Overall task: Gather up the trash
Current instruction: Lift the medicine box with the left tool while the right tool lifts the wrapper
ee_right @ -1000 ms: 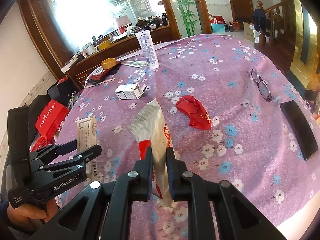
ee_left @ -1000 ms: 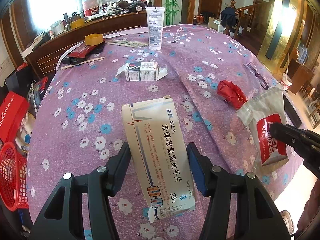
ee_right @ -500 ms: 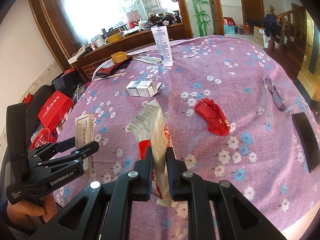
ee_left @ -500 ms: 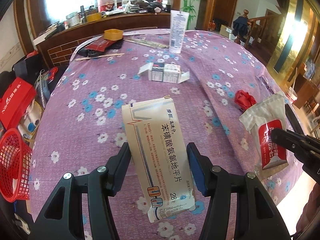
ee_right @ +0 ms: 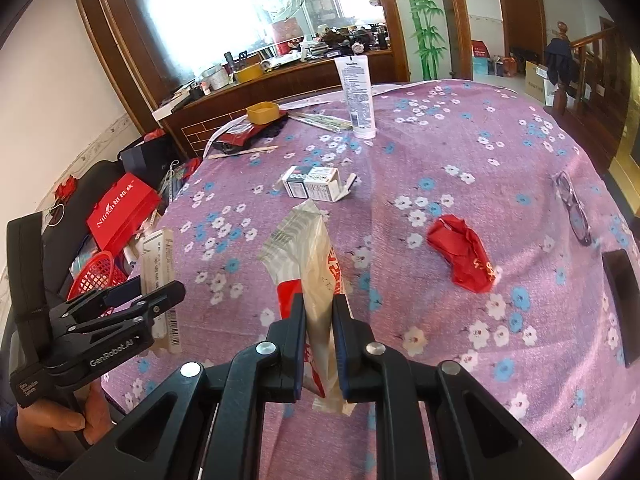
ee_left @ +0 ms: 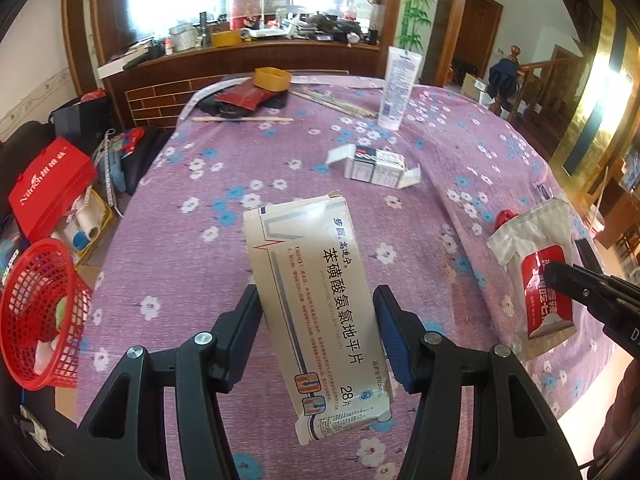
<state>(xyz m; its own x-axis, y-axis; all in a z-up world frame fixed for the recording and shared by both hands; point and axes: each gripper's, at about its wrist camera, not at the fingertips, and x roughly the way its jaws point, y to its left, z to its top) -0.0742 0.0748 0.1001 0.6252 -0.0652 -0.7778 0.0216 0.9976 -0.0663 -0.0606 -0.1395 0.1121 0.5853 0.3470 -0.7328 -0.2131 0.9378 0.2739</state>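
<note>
Left hand-held gripper: clamped on a flattened white medicine box, one pad on each long edge; the box stands tilted, raised above the cloth, its printed face toward the camera.
Right hand-held gripper: pinched tight on a clear-and-red snack wrapper, which rises crumpled from between the pads; the wrapper is lifted off the cloth.
Left gripper seen from the right wrist view: at the lower left, a person's hand around its handle, the box edge-on in its grip.
Right gripper seen from the left wrist view: only its black tip shows at the right edge, with the wrapper hanging from it.
Desk: covered by a purple cloth with white and blue flowers.
Trash left on the cloth: a small open carton with its flaps out near the middle; a crumpled red wrapper to its right, well apart from it.
Other things on the cloth: a white lotion tube standing upright at the far side, a yellow tub beside flat red packets, eyeglasses and a dark phone near the right edge.
Red mesh basket: on the floor left of the desk, with some scraps inside.
Red gift box: beyond the basket, on the floor.
</note>
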